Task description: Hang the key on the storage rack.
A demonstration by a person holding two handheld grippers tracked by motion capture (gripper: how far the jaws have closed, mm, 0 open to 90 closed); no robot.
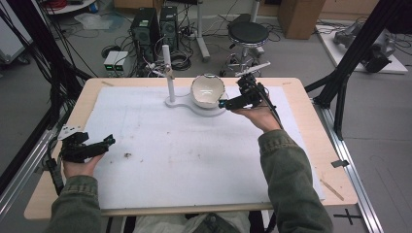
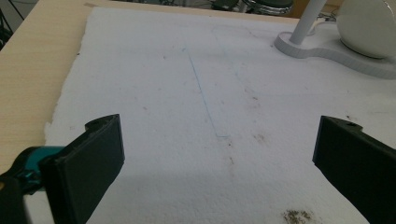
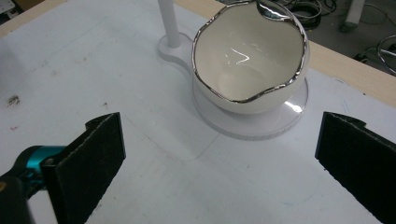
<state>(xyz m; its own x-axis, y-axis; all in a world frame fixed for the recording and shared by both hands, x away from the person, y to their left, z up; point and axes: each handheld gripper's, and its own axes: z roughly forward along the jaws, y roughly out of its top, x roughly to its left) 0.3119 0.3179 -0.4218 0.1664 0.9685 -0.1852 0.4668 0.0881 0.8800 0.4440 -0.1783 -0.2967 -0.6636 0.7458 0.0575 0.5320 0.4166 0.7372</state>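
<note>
A white bowl (image 1: pixel 207 91) with a wavy silver rim sits tilted on the round end of a white stand base (image 1: pixel 206 110), toward the far middle of the table, its opening facing the person's side. In the right gripper view the bowl (image 3: pixel 250 60) looks empty, just glossy inside with a few light reflections, and the base (image 3: pixel 261 123) shows as a pale disc under it. A thin white post (image 1: pixel 169 73) rises from the other end of the same base, just to the left of the bowl.

The right gripper (image 1: pixel 224 103) is held low just to the right of the bowl, its tip close beside the bowl's wall without clearly touching it. From its own camera, the right gripper (image 3: pixel 219 163) has its jaws spread wide, with the bowl straight ahead of the gap and still a little beyond the tips, nothing between them.

Well away, at the near left edge of the white foam mat (image 1: pixel 160 160), the left gripper (image 1: pixel 109 141) rests in the person's left hand (image 1: pixel 80 165), pointing right across the mat. Its own view shows the left gripper (image 2: pixel 217 158) also spread wide over bare mat (image 2: pixel 187 93), holding nothing; a faint blue line is drawn on the mat ahead of it, and a small dark speck of debris (image 2: pixel 296 215) lies near the jaws. The same speck (image 1: pixel 128 155) shows from above just right of the left gripper. The mat covers most of the wooden table (image 1: pixel 311 102).
</note>
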